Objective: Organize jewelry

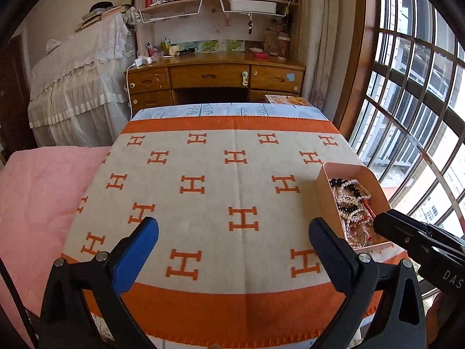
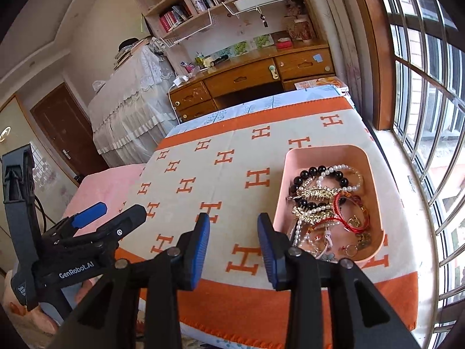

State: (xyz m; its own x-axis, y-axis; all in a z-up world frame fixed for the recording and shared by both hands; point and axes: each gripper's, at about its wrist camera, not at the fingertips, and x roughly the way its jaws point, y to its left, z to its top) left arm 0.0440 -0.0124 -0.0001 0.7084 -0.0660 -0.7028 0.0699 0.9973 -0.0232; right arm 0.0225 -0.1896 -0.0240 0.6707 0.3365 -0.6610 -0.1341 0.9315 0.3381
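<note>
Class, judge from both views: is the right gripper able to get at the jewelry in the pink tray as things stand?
Probably yes. The right gripper hovers beside the pink tray with jaws open and empty; the tray is uncovered, and nothing lies over the jewelry.

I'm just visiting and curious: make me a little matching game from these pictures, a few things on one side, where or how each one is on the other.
Things:
1. pink tray
2. black bead bracelet
3. left gripper
4. flashlight

Places or states:
A. on the wooden desk far behind
B. open, over the bare blanket
C. lying inside the tray, at its far end
D. on the orange H-pattern blanket, near the window

Pairs: 1-D, 2-C, 3-B, 4-A
</note>
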